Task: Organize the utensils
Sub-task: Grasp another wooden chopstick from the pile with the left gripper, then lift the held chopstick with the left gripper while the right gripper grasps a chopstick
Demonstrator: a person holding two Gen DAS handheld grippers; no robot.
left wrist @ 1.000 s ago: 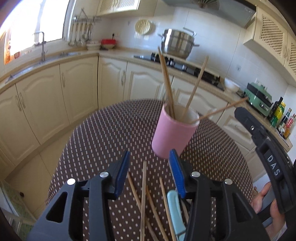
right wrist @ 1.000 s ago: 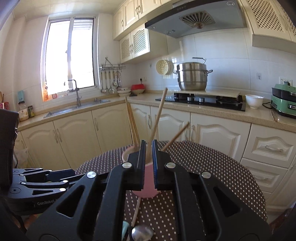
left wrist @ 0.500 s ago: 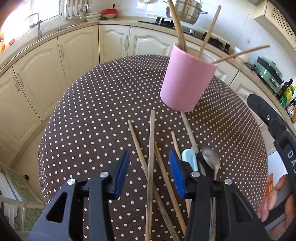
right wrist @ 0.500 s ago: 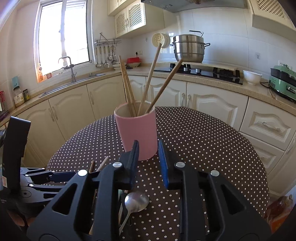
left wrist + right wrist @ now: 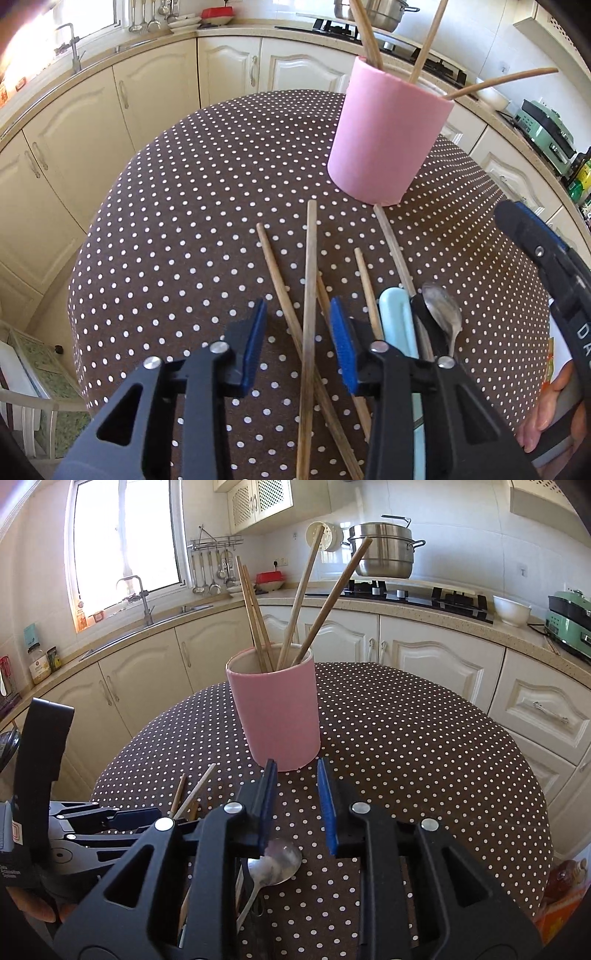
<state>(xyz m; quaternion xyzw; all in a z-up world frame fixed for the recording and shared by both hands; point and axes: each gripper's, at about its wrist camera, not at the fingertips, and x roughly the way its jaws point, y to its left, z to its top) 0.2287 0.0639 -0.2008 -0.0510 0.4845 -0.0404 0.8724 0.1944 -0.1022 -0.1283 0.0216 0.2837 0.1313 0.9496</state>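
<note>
A cream kitchen surrounds a round table in a brown polka-dot cloth point(image 5: 424, 746): a steel stockpot point(image 5: 382, 548) on the black hob point(image 5: 417, 596), a white bowl point(image 5: 511, 610), a green appliance point(image 5: 570, 622) at the worktop's right end, a sink tap point(image 5: 138, 596) beneath the window point(image 5: 122, 535).

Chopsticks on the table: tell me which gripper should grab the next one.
Left, probably. The left gripper already straddles a loose chopstick, jaws closing around it. The right gripper is opening with nothing between its jaws; only the spoon lies beneath it, short of the pink cup.
</note>
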